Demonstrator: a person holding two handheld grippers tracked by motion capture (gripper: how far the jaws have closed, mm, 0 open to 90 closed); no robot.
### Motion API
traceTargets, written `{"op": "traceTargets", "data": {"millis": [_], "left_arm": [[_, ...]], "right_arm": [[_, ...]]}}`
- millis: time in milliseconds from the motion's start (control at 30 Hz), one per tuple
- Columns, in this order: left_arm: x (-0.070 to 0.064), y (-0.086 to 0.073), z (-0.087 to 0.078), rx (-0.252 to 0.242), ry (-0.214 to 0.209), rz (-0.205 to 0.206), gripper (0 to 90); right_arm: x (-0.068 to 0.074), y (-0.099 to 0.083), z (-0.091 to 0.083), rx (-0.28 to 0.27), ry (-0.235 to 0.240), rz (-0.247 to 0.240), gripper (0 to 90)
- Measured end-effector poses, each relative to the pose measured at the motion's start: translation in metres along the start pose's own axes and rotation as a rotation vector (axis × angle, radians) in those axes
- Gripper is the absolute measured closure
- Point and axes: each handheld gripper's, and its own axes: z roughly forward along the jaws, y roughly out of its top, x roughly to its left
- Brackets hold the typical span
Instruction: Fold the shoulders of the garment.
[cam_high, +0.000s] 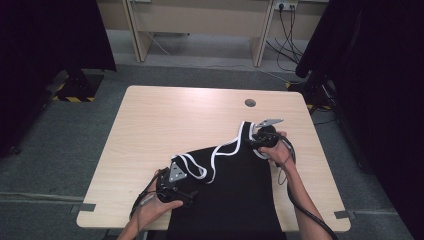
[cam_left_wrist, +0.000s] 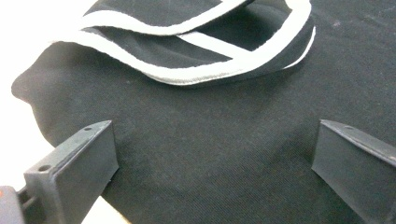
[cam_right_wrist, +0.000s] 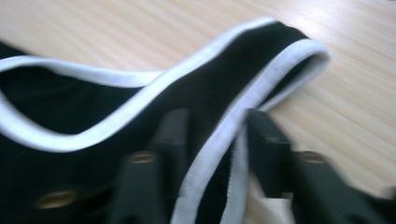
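On the counter (cam_high: 150, 125) lies a black garment (cam_high: 235, 190) with white trim; my right fingers (cam_right_wrist: 212, 135) are clamped on its strap, my left fingers (cam_left_wrist: 212, 154) apart over it

One black garment (cam_high: 235, 190) with white trim lies on one table (cam_high: 165, 120), at the lower middle of the high view. Two grippers work at it: the left gripper (cam_high: 186, 196) at lower left, the right gripper (cam_high: 256, 141) right of centre, each with two fingers (cam_left_wrist: 77, 168). Two hands hold them. One round hole (cam_high: 250, 103) sits in the tabletop toward the upper right. Two wooden desks stand along the top edge.
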Motion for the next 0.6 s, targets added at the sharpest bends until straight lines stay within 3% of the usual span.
{"op": "traceTargets", "data": {"millis": [100,200,300,467,533,600], "left_arm": [[0.0,0.0,0.0,0.0,0.0,0.0,0.0],[0.0,0.0,0.0,0.0,-0.001,0.0,0.0],[0.0,0.0,0.0,0.0,-0.001,0.0,0.0],[0.0,0.0,0.0,0.0,0.0,0.0,0.0],[0.0,0.0,0.0,0.0,0.0,0.0,0.0],[0.0,0.0,0.0,0.0,0.0,0.0,0.0]], "right_arm": [[0.0,0.0,-0.001,0.003,0.034,-0.011,80.6],[0.0,0.0,-0.004,-0.024,0.044,-0.039,82.1],[0.005,0.001,-0.019,-0.077,0.048,-0.066,82.3],[0.031,-0.009,-0.051,-0.184,0.056,-0.146,80.6],[0.045,-0.018,-0.06,-0.2,0.046,-0.193,75.8],[0.057,-0.028,-0.066,-0.204,0.057,-0.196,66.4]]}}
